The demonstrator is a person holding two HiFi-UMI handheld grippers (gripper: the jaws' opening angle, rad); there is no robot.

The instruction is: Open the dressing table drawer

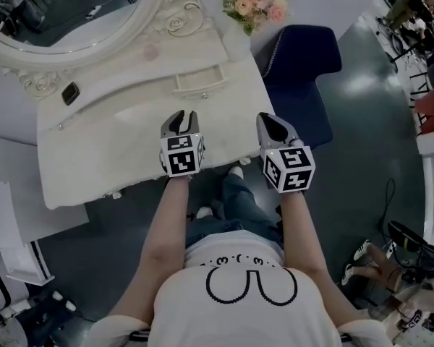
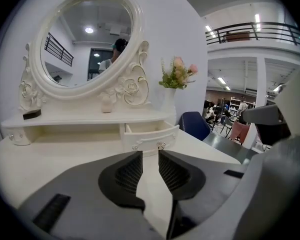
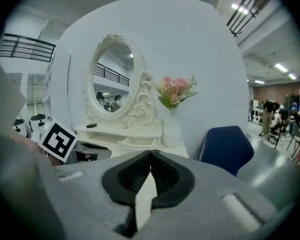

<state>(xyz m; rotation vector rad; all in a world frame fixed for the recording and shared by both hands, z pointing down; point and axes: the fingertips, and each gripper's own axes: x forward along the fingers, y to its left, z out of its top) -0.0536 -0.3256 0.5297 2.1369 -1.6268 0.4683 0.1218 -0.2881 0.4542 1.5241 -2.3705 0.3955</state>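
Observation:
The small white drawer [image 1: 200, 82] [image 2: 149, 136] [image 3: 140, 145] under the dressing table's shelf stands pulled out, with two little knobs on its front. My left gripper [image 1: 183, 115] [image 2: 150, 160] hangs over the tabletop well short of the drawer, jaws open with nothing between them. My right gripper [image 1: 271, 121] [image 3: 150, 160] hovers over the table's right front corner, jaws shut and empty.
The white dressing table [image 1: 123, 139] carries an oval mirror [image 1: 65, 9] [image 2: 87, 41], a vase of pink flowers [image 1: 254, 7] [image 3: 174, 98] and a small dark object [image 1: 70, 93] on its shelf. A blue chair [image 1: 300, 74] [image 3: 226, 146] stands at the right. The person's legs [image 1: 228, 208] are in front of the table.

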